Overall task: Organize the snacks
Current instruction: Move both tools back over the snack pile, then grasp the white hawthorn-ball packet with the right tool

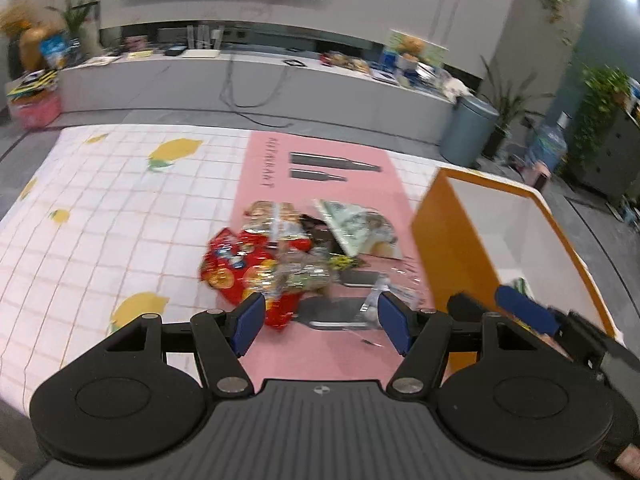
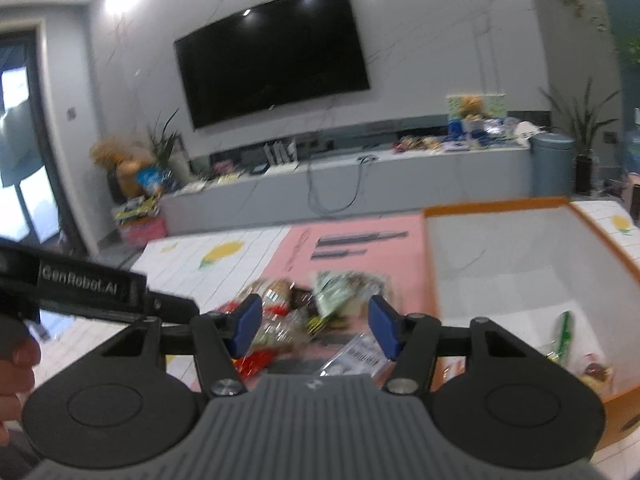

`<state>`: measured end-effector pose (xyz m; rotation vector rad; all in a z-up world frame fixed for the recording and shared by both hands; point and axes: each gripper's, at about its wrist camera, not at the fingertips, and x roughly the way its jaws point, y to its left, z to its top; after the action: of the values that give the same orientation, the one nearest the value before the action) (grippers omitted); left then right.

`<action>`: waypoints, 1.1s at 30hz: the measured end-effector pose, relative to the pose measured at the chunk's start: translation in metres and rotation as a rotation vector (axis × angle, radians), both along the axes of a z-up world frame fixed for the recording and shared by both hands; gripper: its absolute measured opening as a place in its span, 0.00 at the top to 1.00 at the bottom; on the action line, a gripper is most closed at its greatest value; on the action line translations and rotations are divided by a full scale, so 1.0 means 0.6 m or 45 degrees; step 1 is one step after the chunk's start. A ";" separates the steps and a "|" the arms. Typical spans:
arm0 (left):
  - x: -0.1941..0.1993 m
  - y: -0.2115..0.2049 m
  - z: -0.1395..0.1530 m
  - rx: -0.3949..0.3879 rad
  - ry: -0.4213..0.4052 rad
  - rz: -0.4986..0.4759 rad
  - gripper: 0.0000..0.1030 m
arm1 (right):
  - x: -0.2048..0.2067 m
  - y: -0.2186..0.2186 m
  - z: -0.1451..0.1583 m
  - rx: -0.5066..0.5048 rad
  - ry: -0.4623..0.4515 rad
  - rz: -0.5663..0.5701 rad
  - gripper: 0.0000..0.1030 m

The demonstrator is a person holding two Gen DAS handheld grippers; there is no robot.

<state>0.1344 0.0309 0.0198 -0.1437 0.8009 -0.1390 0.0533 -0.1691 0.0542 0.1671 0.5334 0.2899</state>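
A heap of snack packets (image 1: 288,256) lies on a pink mat (image 1: 320,168): a red bag (image 1: 232,268), a pale green packet (image 1: 356,228) and clear wrappers. My left gripper (image 1: 322,320) is open and empty, just short of the heap. An orange box (image 1: 448,248) with a white inside stands to the right. My right gripper (image 2: 314,326) is open and empty, above the heap (image 2: 304,308) and left of the box (image 2: 432,280). A few snacks (image 2: 568,344) lie inside the box. The right gripper also shows in the left wrist view (image 1: 528,308), at the box.
The table has a lemon-print checked cloth (image 1: 120,208). Behind it runs a low grey TV bench (image 1: 240,80) with clutter, under a wall TV (image 2: 272,52). A grey bin (image 1: 468,128) and plants stand at the right.
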 end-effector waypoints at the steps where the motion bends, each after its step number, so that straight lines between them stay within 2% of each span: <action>1: -0.001 0.006 -0.006 -0.004 0.001 0.007 0.26 | 0.000 0.009 -0.005 -0.019 0.005 0.013 0.45; 7: 0.006 0.038 -0.052 -0.049 0.066 0.041 0.26 | 0.011 0.046 -0.030 -0.118 0.017 0.064 0.45; 12: 0.017 0.064 -0.086 -0.046 0.128 0.058 0.27 | 0.027 0.047 -0.057 -0.131 0.067 0.044 0.45; 17: 0.030 0.090 -0.102 -0.041 0.182 0.102 0.27 | 0.040 0.069 -0.087 -0.207 0.084 0.049 0.44; 21: 0.036 0.102 -0.104 -0.043 0.190 0.129 0.26 | 0.052 0.075 -0.116 -0.212 0.169 0.018 0.42; 23: 0.037 0.105 -0.104 -0.063 0.197 0.134 0.26 | 0.064 0.074 -0.131 -0.189 0.226 -0.024 0.34; 25: 0.039 0.106 -0.104 -0.089 0.203 0.133 0.26 | 0.076 0.071 -0.147 -0.171 0.281 -0.077 0.34; 28: 0.039 0.101 -0.104 -0.089 0.210 0.128 0.26 | 0.088 0.064 -0.163 -0.131 0.330 -0.193 0.25; 31: 0.039 0.097 -0.103 -0.085 0.209 0.126 0.26 | 0.101 0.067 -0.173 -0.036 0.392 -0.239 0.06; 33: 0.038 0.096 -0.102 -0.098 0.209 0.126 0.26 | 0.102 0.081 -0.181 -0.070 0.381 -0.325 0.03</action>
<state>0.1572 0.0885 -0.0415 -0.2697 0.9505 -0.0653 0.1142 -0.1203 -0.0545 0.2247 0.8074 -0.0003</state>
